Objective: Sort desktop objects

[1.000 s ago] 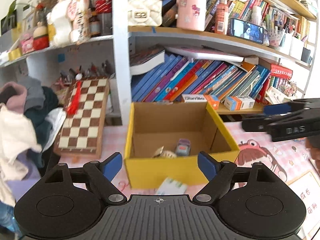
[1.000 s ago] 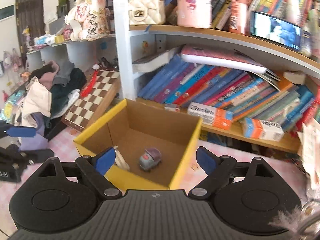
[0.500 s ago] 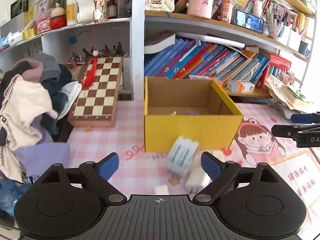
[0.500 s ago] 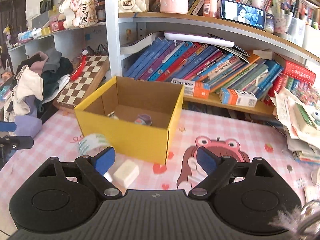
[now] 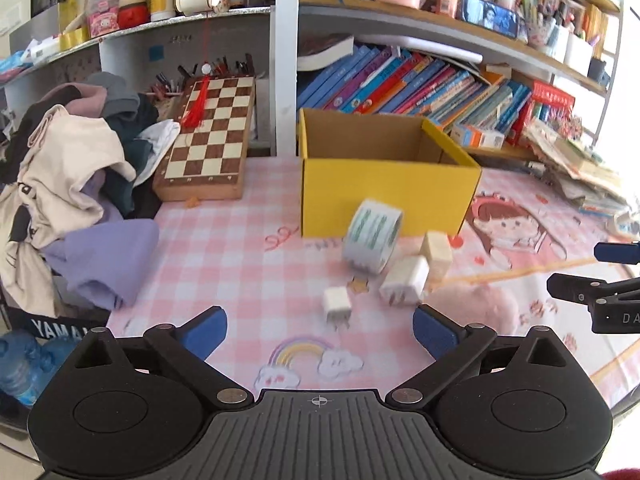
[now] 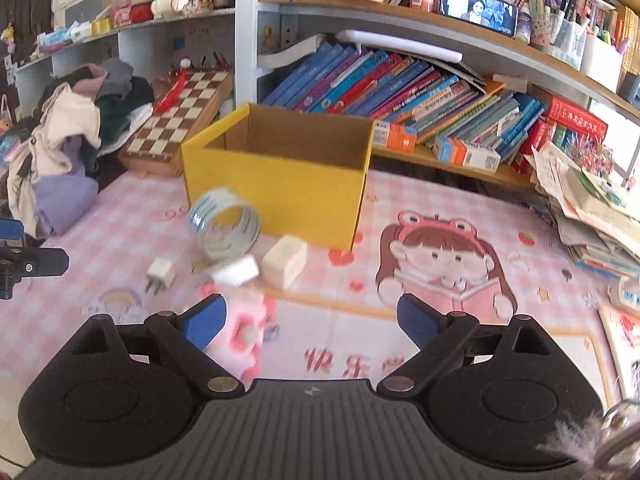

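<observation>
A yellow cardboard box stands open on the pink checked mat. A roll of tape leans against its front. Beside it lie a small white plug charger, a larger white charger and a cream block. A pink fluffy item lies nearer to me. My left gripper is open and empty, short of the chargers. My right gripper is open and empty; its left finger is over the fluffy item.
A chessboard leans left of the box, and a pile of clothes lies at the far left. Shelves of books run behind the box. Loose papers are stacked at the right.
Both grippers have pulled back and down from above the box. The objects on the mat in front of the box have come into view. Both stay open.
</observation>
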Tool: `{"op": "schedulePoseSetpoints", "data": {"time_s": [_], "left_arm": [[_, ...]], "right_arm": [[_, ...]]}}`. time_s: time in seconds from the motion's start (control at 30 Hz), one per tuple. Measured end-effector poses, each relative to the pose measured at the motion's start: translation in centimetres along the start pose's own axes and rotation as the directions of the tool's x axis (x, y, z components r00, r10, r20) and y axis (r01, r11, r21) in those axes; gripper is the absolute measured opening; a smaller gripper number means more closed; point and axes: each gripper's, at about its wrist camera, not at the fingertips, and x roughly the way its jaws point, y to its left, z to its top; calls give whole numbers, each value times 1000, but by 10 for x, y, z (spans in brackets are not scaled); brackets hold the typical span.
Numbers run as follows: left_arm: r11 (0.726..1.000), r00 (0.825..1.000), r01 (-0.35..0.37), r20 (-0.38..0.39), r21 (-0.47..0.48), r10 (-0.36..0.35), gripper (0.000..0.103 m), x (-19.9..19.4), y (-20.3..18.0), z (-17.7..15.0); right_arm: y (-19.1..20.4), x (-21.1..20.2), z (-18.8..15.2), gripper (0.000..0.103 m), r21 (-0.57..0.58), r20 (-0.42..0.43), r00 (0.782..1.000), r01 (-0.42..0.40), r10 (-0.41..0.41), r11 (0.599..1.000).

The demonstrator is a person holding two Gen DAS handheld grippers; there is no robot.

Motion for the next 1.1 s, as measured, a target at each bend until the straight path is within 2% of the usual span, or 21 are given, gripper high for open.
{"op": "schedulePoseSetpoints", "data": {"time_s": [0.3,0.6,0.97,1.1], "left_arm": [[997,1000,21,6,80,-21,101,-9,-13,-28],[999,998,16,-53,42,-14,101,-3,-17,-48],[999,999,16,50,46,-19,101,-14,-20,-46],[998,997,53,54,31,-54,101,-12,-19,-43]], "right_arm": [[37,-4,-34,94,-22,-23,1000,3,-4,1000],[57,-3,-43,98,-76,-50,998,-32,28,997],[65,3,-48,98,-121,-51,998,-44,38,992],[66,7,-46,98,-135,-55,997,-64,57,989]]}}
